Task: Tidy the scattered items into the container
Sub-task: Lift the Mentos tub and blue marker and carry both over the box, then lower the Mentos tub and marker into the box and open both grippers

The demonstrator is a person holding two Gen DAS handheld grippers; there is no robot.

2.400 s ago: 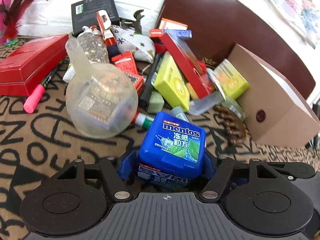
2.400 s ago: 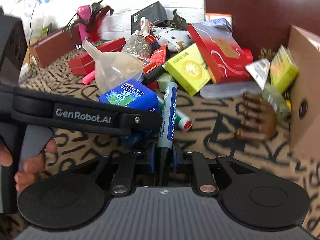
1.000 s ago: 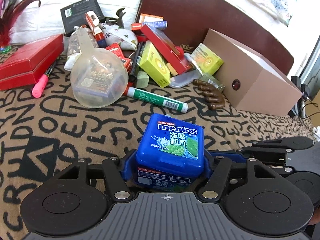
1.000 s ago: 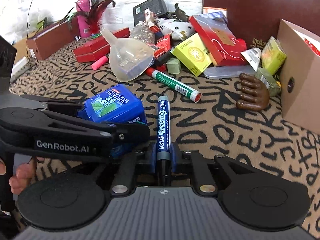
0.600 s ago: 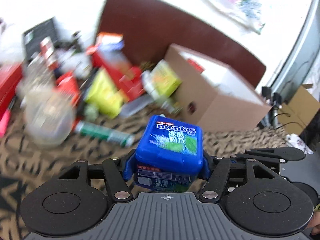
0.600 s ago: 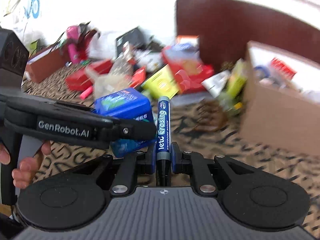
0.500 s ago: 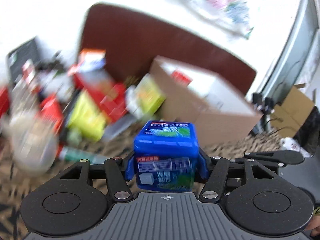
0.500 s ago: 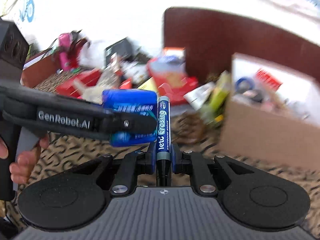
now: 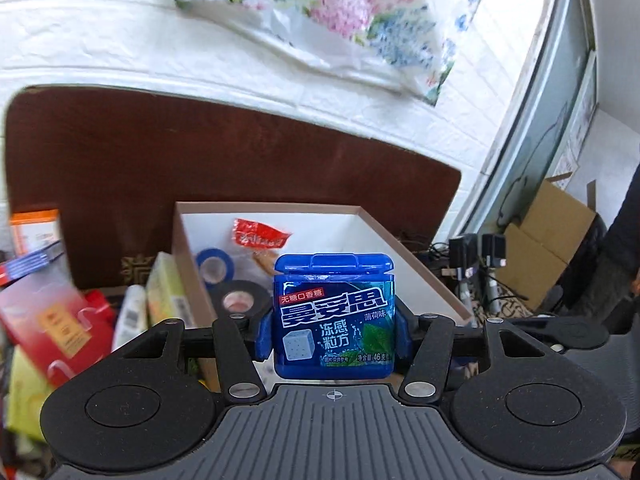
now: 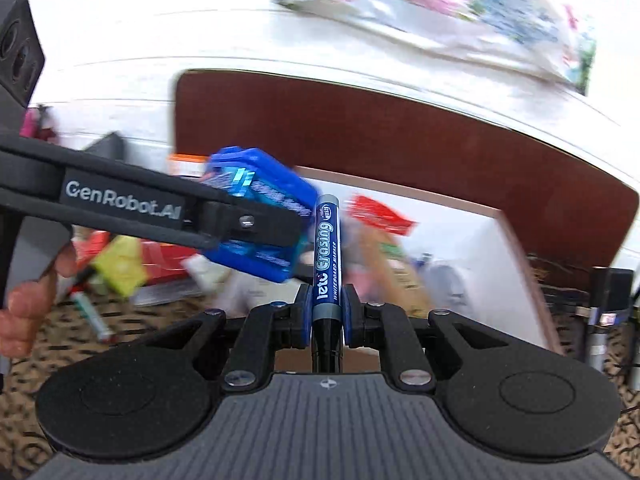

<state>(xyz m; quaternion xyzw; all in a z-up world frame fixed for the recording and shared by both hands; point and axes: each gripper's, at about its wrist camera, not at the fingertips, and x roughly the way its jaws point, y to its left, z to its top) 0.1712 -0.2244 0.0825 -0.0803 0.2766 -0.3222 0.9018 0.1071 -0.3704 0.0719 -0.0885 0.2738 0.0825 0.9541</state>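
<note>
My left gripper [image 9: 334,330] is shut on a blue Mentos gum box [image 9: 334,316] and holds it in the air in front of the open cardboard box [image 9: 416,276]. The cardboard box holds a red snack packet [image 9: 260,236], a blue tape roll [image 9: 214,268] and a black tape roll [image 9: 240,300]. My right gripper [image 10: 327,314] is shut on a blue whiteboard marker [image 10: 328,256], upright, also raised before the cardboard box [image 10: 516,264]. The left gripper [image 10: 256,220] with the gum box [image 10: 260,220] shows just left of the marker.
Scattered items lie left of the box: a red box [image 9: 52,328], a yellow-green box [image 9: 164,296], a yellow box [image 10: 120,268] and a green marker [image 10: 90,314] on the patterned cloth. A brown headboard [image 9: 200,160] stands behind. Cables and cartons sit at the right.
Both grippers have risen off the cloth and swung right toward the cardboard box, each still holding its item. The view now looks over the box's rim into it.
</note>
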